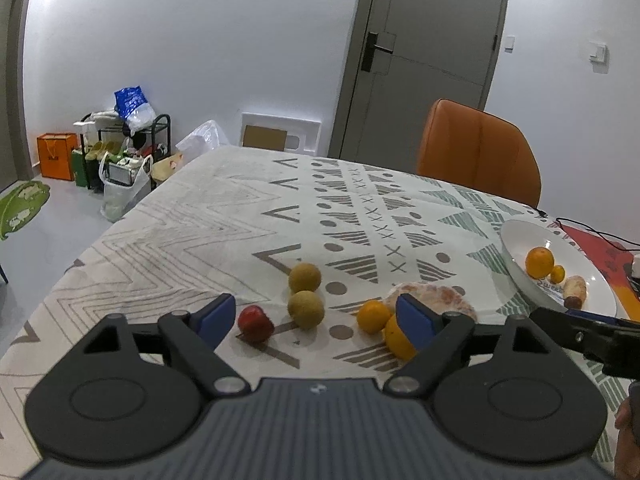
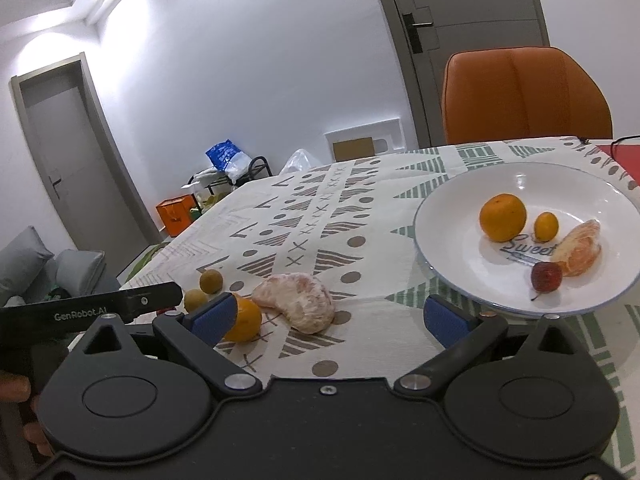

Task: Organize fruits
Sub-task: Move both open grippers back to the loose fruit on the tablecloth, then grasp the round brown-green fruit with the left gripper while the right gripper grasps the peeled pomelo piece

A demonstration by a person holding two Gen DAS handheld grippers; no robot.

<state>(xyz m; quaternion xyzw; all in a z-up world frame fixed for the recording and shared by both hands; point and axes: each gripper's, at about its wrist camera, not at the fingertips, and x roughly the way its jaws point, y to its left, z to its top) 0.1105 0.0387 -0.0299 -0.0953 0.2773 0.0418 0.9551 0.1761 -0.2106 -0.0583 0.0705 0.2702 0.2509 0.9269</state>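
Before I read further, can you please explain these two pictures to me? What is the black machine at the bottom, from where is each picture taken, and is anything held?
There is no robot: a person holds one hand-held gripper in each hand, each carrying a camera that looks along its two blue-padded fingers. One picture looks out from the left hand-held gripper, the other from the right hand-held gripper. Both are open and hold nothing. On the patterned tablecloth lie two brownish-green round fruits, a small red fruit, two oranges and a peeled citrus piece. The white plate already holds an orange, a tiny orange fruit, a peeled segment and a red fruit.
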